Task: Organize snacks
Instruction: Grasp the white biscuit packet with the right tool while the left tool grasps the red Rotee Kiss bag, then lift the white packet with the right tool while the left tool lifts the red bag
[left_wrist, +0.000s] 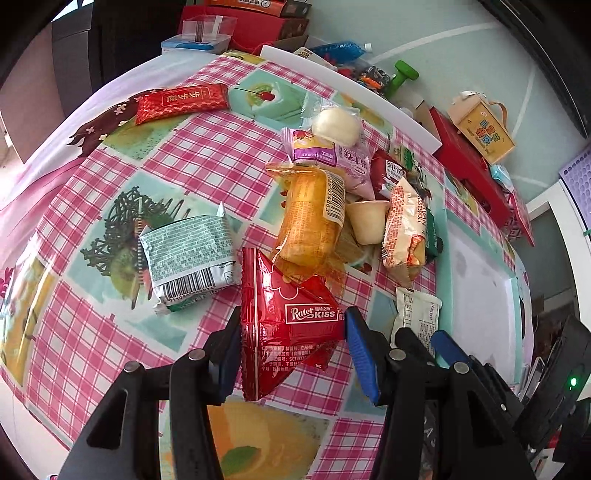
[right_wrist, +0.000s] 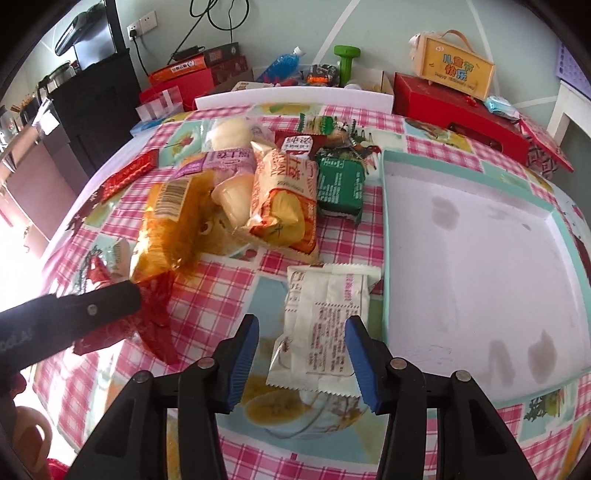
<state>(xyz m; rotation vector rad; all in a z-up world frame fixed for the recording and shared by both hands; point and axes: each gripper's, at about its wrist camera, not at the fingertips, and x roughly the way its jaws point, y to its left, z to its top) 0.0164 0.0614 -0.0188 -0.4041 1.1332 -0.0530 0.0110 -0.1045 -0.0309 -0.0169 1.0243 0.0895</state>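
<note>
**Two light, crinkly packets in the jaws, tray waiting empty**

The teal-rimmed tray (right_wrist: 386, 236) sits on the checked tablecloth (left_wrist: 207, 147), just beside the pile of snacks (left_wrist: 332, 199); its white floor is bare, so by my judgement sorting has hardly begun

The red Rater Kiss packet (left_wrist: 291, 325) is a puffed foil pillow clenched between the pads of the left gripper (left_wrist: 291, 343). It looks light and slick, mostly air, so it should yield under pressure; a hold across the belly suits it better than the thin crimped seam, which could slide out

The white packet (right_wrist: 321, 325) lies flat on the cloth, its right edge near the tray wall. The right gripper (right_wrist: 301, 350) has its jaws closed in on the packet's lower half, one pad on each long side. It seems soft and thin, likely to bend or droop when lifted, so a grip near its middle looks safest
</note>
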